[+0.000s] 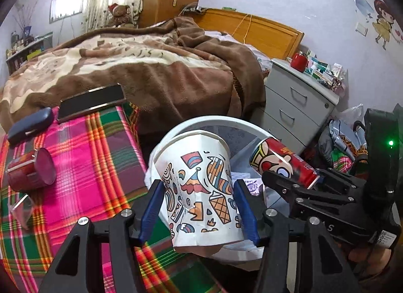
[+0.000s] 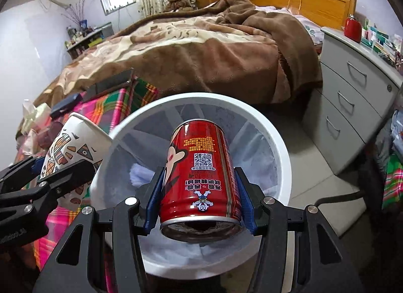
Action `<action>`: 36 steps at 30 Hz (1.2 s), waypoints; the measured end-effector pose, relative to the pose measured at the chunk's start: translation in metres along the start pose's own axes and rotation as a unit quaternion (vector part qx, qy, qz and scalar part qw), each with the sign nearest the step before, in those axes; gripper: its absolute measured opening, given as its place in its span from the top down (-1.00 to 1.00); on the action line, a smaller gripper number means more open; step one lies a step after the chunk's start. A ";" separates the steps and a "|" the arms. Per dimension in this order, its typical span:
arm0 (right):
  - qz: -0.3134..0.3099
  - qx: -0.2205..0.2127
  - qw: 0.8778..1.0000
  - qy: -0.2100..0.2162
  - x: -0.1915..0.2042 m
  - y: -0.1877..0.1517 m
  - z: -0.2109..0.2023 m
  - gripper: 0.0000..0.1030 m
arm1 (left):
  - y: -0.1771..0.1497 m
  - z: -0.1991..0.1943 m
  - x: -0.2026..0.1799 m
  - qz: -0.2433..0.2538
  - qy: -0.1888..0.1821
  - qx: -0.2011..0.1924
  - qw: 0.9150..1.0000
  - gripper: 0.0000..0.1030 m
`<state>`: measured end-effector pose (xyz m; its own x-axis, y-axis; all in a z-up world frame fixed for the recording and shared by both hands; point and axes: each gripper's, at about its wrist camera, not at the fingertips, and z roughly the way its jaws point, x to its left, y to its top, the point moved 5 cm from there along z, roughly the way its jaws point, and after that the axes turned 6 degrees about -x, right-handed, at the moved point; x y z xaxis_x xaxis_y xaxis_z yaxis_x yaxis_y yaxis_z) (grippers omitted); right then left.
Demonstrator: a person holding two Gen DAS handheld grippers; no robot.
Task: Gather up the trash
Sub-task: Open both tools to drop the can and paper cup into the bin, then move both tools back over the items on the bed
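Note:
My left gripper [image 1: 199,207] is shut on a white paper cup [image 1: 199,187] with colourful drawings, held at the left rim of a white trash bin [image 1: 226,120]. My right gripper [image 2: 199,205] is shut on a red drink can [image 2: 199,174] with a cartoon face, held over the open mouth of the bin [image 2: 282,147]. The bin is lined with a white bag and holds some paper. The can [image 1: 282,162] and right gripper [image 1: 292,187] also show in the left wrist view, the cup [image 2: 73,152] and left gripper [image 2: 50,179] in the right wrist view.
A pink and green plaid cloth [image 1: 95,157] covers a surface on the left, with a red tin [image 1: 30,169], a dark glasses case [image 1: 30,124] and a black box [image 1: 90,101]. A bed with a brown blanket [image 1: 151,66] is behind. A grey drawer cabinet [image 2: 352,96] stands to the right.

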<state>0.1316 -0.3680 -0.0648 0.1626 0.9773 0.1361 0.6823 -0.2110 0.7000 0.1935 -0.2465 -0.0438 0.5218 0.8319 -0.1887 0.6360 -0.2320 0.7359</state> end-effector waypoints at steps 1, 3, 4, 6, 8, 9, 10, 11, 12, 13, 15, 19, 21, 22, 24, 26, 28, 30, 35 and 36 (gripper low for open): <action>0.001 0.002 1.000 -0.004 -0.002 0.000 0.001 -0.06 | 0.000 0.003 -0.001 -0.004 -0.001 0.002 1.000 -0.16; 0.001 0.000 1.000 0.000 -0.003 0.000 0.000 -0.09 | 0.000 0.005 -0.001 -0.005 -0.001 0.002 1.000 -0.22; 0.000 -0.004 1.000 0.003 -0.003 0.000 -0.003 -0.13 | -0.001 0.005 -0.001 -0.002 0.002 0.000 1.000 -0.22; -0.001 -0.011 1.000 0.004 -0.003 0.001 -0.005 -0.34 | 0.000 0.005 0.001 -0.003 0.004 0.000 1.000 -0.23; -0.002 -0.016 1.000 0.001 -0.004 0.003 -0.007 -0.34 | 0.000 0.002 0.003 -0.009 0.001 -0.002 1.000 -0.25; -0.001 -0.017 1.000 0.001 -0.003 0.003 -0.009 -0.34 | 0.000 0.000 0.005 -0.010 0.001 -0.005 1.000 -0.27; 0.002 -0.018 1.000 0.001 -0.003 0.003 -0.010 -0.34 | 0.000 -0.002 0.006 -0.010 0.001 -0.008 1.000 -0.29; 0.003 -0.018 1.000 0.001 -0.002 0.003 -0.010 -0.34 | -0.001 -0.004 0.008 -0.010 0.005 -0.009 1.000 -0.30; 0.004 -0.019 1.000 0.002 -0.001 0.003 -0.012 -0.34 | -0.001 -0.006 0.009 -0.009 0.008 -0.008 1.000 -0.30; 0.005 -0.020 1.000 0.004 0.000 0.003 -0.013 -0.34 | -0.002 -0.009 0.011 -0.010 0.012 -0.010 1.000 -0.30; 0.008 -0.025 1.000 0.012 0.004 0.004 -0.016 -0.34 | -0.003 -0.015 0.016 -0.016 0.015 -0.015 1.000 -0.30; 0.011 -0.041 0.999 0.025 0.015 0.007 -0.025 -0.34 | -0.008 -0.032 0.027 -0.015 0.035 -0.026 0.999 -0.30; 0.007 -0.047 0.998 0.030 0.022 0.008 -0.028 -0.34 | -0.010 -0.042 0.033 -0.019 0.042 -0.032 0.998 -0.30; 0.006 -0.050 0.998 0.031 0.025 0.008 -0.029 -0.34 | -0.011 -0.046 0.036 -0.023 0.041 -0.034 0.998 -0.30; 0.005 -0.056 0.998 0.040 0.033 0.009 -0.033 -0.34 | -0.013 -0.058 0.045 -0.029 0.054 -0.043 0.997 -0.30; 0.001 -0.060 0.997 0.051 0.041 0.009 -0.034 -0.34 | -0.015 -0.069 0.052 -0.026 0.073 -0.052 0.996 -0.30; -0.006 -0.065 0.996 0.059 0.051 0.008 -0.036 -0.34 | -0.018 -0.077 0.060 -0.034 0.076 -0.054 0.995 -0.30; -0.010 -0.069 0.995 0.066 0.058 0.008 -0.039 -0.34 | -0.021 -0.086 0.068 -0.043 0.081 -0.059 0.994 -0.30; -0.022 -0.094 0.991 0.089 0.078 0.010 -0.045 -0.34 | -0.031 -0.108 0.091 -0.057 0.100 -0.067 0.991 -0.30; -0.028 -0.102 0.990 0.090 0.082 0.010 -0.046 -0.34 | -0.033 -0.111 0.095 -0.060 0.102 -0.069 0.991 -0.30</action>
<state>0.1193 -0.2888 -0.0143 -0.0134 0.9792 0.2025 0.5248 -0.1655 0.8350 0.1588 -0.1037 -0.0134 0.3117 0.9374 -0.1550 0.5950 -0.0654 0.8010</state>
